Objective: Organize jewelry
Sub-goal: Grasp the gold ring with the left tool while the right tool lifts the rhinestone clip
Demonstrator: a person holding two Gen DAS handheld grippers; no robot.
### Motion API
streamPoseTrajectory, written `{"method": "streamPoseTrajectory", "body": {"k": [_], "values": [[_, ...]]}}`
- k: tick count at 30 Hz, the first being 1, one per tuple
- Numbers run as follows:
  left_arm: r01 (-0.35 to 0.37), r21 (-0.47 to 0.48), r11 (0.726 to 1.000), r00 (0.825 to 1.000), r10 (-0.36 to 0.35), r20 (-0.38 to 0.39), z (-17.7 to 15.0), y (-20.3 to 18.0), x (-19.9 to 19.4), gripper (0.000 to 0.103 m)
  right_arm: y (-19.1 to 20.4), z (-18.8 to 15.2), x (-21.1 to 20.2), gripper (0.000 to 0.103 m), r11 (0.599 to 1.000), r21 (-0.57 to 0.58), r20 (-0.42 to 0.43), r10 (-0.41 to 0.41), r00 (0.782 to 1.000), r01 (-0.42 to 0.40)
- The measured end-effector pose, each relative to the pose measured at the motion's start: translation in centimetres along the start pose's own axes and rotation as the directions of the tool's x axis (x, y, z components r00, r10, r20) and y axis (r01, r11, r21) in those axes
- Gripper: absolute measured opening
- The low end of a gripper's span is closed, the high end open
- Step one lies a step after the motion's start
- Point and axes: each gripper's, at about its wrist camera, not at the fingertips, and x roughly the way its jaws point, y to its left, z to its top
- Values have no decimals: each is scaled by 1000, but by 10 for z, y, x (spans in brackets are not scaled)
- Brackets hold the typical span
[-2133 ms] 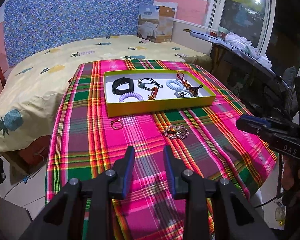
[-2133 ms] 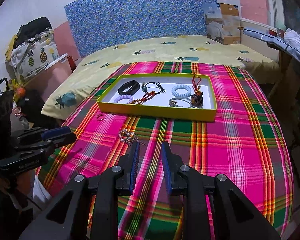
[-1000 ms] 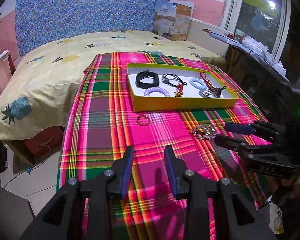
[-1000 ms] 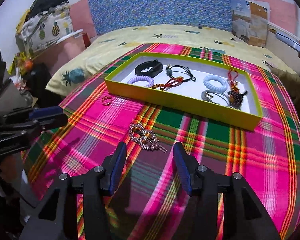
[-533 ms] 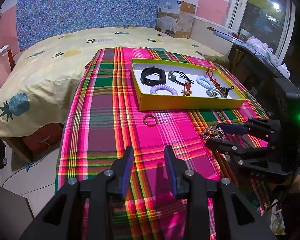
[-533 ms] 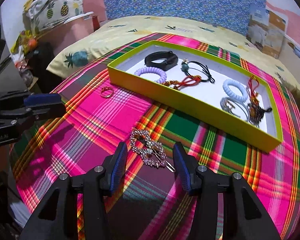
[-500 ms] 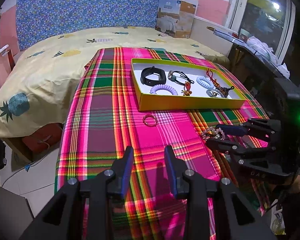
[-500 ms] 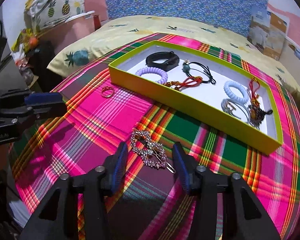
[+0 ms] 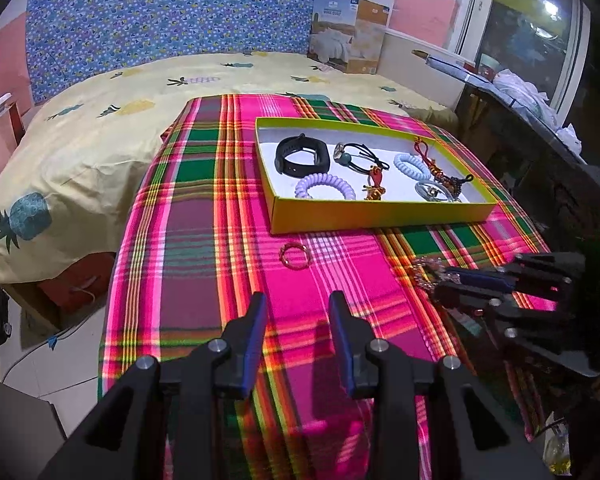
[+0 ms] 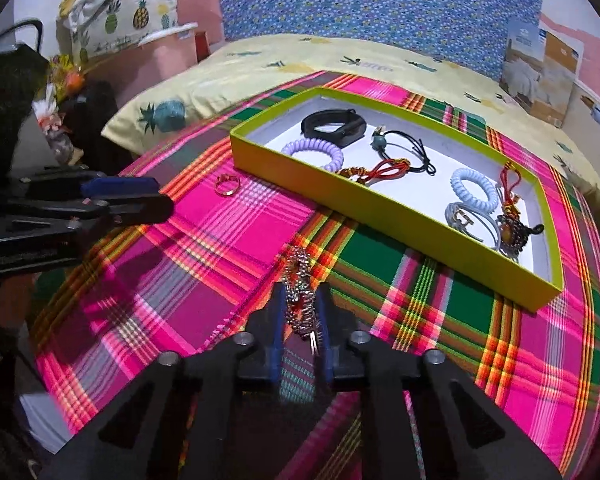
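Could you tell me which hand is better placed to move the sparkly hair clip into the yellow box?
The right. Its tongs are shut on the rhinestone clip, just short of the yellow box. The left tongs are open and empty, nearer the small ring.

Rhinestone hair clip (image 10: 299,292), silver and beaded, stands on edge between my right tongs (image 10: 300,312), lower centre. Small gold ring (image 10: 227,185) lies flat on the plaid, left of the yellow tray (image 10: 380,208).
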Motion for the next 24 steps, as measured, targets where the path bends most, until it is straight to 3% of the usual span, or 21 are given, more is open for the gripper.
{"method": "streamPoseTrajectory", "body": {"k": [14,24], "values": [[-13,18,1000,999,14,-38,20,-5,32,33,-16,-8,-14,11,996,93,32,-3,999,0],[-74,84,994,995,79,-56,27,-19,46,33,-23,-13,-17,11,993,120,37,-2,999,-2]]}}
